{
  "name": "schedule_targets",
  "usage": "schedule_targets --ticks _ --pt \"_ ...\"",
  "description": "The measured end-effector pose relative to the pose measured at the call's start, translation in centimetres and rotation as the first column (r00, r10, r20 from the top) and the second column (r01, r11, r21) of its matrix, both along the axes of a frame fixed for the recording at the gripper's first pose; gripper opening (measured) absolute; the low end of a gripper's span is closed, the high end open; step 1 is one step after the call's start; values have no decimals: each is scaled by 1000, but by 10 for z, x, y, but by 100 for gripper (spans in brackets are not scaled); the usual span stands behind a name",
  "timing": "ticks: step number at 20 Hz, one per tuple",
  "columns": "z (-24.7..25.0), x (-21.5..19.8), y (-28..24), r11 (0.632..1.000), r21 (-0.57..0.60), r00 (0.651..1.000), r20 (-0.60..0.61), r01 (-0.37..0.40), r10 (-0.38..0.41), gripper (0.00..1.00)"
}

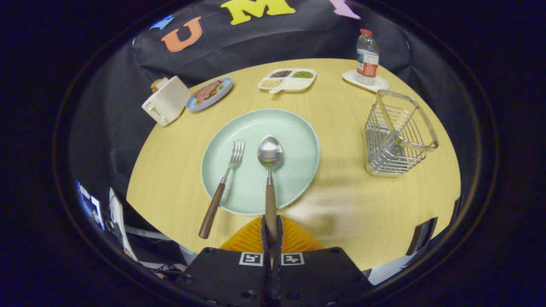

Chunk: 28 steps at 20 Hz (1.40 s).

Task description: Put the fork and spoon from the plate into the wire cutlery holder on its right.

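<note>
Your gripper [271,230] sits at the near edge of the round, light wooden table [349,204], fingers drawn together and clenched on the brown wooden handle of the steel spoon [270,170]; both fingers press the handle's end from either side. From that grip the spoon runs straight ahead, its handle crossing the near rim of the pale green round plate [298,145] and its bowl over the plate's middle; whether it rests on the plate or is lifted clear of it, you cannot tell from this view. Just beside the spoon, to its left, lies the steel fork with a brown wooden handle [224,187]: tines on the plate, handle slanting back over the near-left rim onto the table, apart from the fingers. To the right of the plate, well apart from it and near the table's right edge, stands the silver wire cutlery holder [399,136], upright, with nothing seen inside. Beyond the plate, at the far-left edge, a cream toaster [165,102] stands just beside a blue-rimmed dish of food [210,93]. Toward the far edge sits a white divided tray of grains and beans [288,79]. At the far right, a clear plastic water bottle with a red cap [367,57] stands upright on a white flat dish [375,84].
</note>
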<state>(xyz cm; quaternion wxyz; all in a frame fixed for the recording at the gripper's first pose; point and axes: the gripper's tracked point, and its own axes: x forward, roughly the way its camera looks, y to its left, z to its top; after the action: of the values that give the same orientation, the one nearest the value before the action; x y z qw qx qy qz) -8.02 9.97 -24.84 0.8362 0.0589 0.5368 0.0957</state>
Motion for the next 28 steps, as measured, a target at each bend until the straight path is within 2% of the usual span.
schedule_targets --ticks 9,15,22,28 --pt "56 20 -36 998 59 996 73 37 -42 0" --pt "98 34 -103 990 46 982 128 136 -140 0" --pt "112 19 -147 969 12 965 89 245 -245 0" --pt "103 -6 -150 964 -7 964 -28 266 -266 0"
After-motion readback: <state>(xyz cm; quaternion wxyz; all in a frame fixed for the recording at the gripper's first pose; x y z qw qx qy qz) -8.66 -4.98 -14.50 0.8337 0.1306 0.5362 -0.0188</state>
